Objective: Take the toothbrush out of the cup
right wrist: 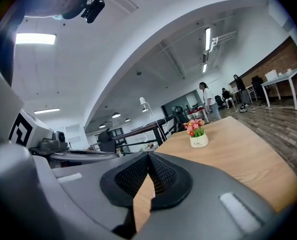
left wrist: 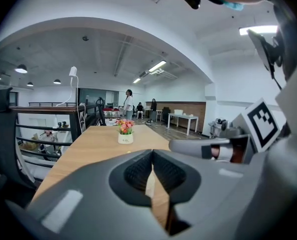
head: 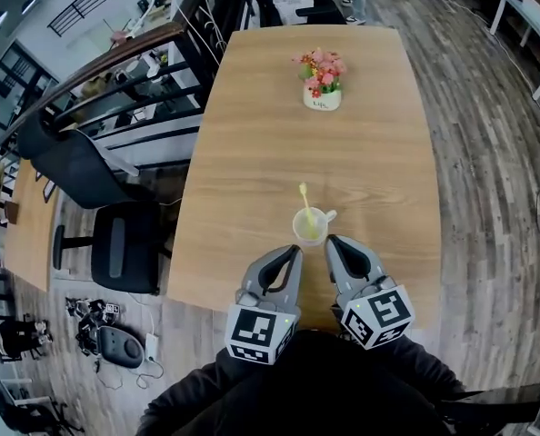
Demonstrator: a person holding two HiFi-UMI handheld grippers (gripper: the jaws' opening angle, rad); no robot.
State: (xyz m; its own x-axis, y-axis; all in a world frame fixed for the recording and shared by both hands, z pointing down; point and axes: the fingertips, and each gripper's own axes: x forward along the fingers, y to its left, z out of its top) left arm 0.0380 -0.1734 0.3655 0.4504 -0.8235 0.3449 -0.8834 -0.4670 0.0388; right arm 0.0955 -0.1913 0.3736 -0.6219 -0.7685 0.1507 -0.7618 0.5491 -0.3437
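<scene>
A pale yellow-green cup (head: pixel 310 226) with a small handle stands on the wooden table (head: pixel 252 153) near its front edge. A yellow toothbrush (head: pixel 303 197) sticks up out of the cup and leans away from me. My left gripper (head: pixel 294 251) sits just short of the cup on its left, jaws shut and empty. On the cup's right my right gripper (head: pixel 331 242) is close to it, also shut and empty. In the left gripper view the pads (left wrist: pixel 138 171) meet, and likewise in the right gripper view (right wrist: pixel 161 173). The cup shows in neither gripper view.
A white pot of pink flowers (head: pixel 322 80) stands at the far middle of the table, also seen as the flower pot (left wrist: pixel 125 133) and flower pot (right wrist: pixel 198 136). Black office chairs (head: pixel 115 234) and a railing (head: pixel 115 71) lie to the left. People stand far off.
</scene>
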